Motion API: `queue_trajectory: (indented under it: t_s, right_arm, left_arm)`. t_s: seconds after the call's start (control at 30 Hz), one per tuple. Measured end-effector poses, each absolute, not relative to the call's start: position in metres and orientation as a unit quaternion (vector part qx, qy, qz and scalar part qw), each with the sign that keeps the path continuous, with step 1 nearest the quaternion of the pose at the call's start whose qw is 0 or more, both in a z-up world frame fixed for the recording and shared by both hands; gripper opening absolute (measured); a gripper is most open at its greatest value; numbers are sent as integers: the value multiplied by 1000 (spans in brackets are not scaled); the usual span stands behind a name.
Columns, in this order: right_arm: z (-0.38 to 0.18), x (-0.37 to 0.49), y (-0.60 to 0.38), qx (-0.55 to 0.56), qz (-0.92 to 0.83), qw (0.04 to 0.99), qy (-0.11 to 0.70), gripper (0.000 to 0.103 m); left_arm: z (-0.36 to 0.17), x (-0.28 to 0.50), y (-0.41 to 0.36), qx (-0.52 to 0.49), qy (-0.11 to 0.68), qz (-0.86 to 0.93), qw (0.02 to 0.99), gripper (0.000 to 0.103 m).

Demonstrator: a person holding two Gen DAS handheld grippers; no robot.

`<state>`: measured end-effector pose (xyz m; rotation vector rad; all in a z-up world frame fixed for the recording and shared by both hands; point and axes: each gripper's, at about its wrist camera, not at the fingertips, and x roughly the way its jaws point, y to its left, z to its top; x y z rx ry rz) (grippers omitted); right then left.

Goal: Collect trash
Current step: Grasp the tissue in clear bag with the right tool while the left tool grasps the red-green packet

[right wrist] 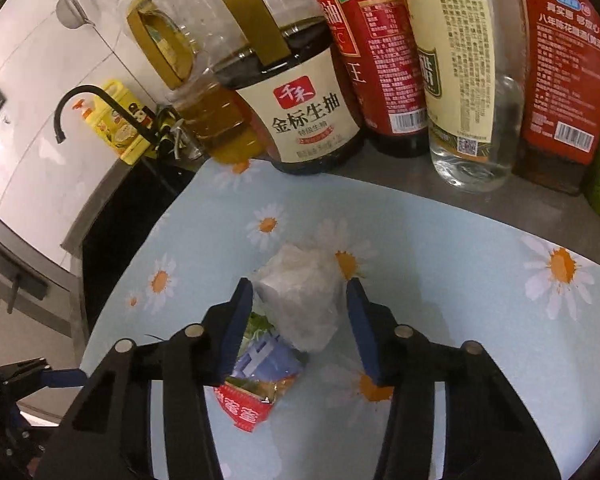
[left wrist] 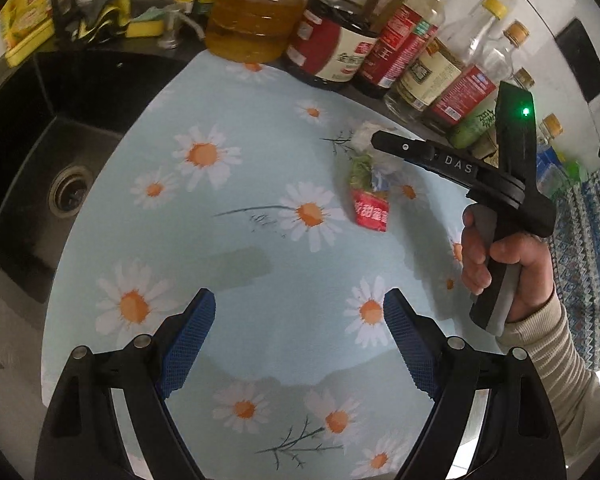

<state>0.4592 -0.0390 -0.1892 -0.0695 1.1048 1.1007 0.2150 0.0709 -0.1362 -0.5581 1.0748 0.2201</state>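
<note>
A crumpled white tissue [right wrist: 300, 300] lies on the daisy-print mat [right wrist: 460, 300], with a red snack wrapper [right wrist: 246, 404] and a pale blue wrapper [right wrist: 266, 360] beside it. My right gripper [right wrist: 300, 292] is open, its blue pads either side of the tissue. In the left wrist view the tissue [left wrist: 366, 134] and the red wrapper [left wrist: 370, 210] lie at the mat's far right, with my right gripper [left wrist: 376, 138] over them. My left gripper [left wrist: 298, 312] is open and empty above the mat [left wrist: 240, 160].
A row of sauce, oil and vinegar bottles [right wrist: 316, 120] stands along the back of the counter, close behind the trash; it also shows in the left wrist view [left wrist: 340, 44]. A black sink [left wrist: 52, 160] with a black tap [right wrist: 88, 108] lies left of the mat.
</note>
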Motion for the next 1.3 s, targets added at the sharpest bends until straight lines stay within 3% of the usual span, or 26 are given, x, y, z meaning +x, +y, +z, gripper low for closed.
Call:
queue_trajectory:
  t_s: [0.63, 1.2, 1.3]
  right_arm:
    - [-157, 468, -147, 43, 505, 720, 475, 46]
    - [-173, 455, -209, 87, 485, 715, 496, 47]
    - [-176, 453, -214, 88, 486, 713, 498, 47]
  left_arm:
    - [-145, 323, 35, -168, 546, 52, 819, 84]
    - [-181, 374, 28, -102, 578, 90, 804, 83]
    - [-187, 375, 33, -110, 581, 100, 800, 79]
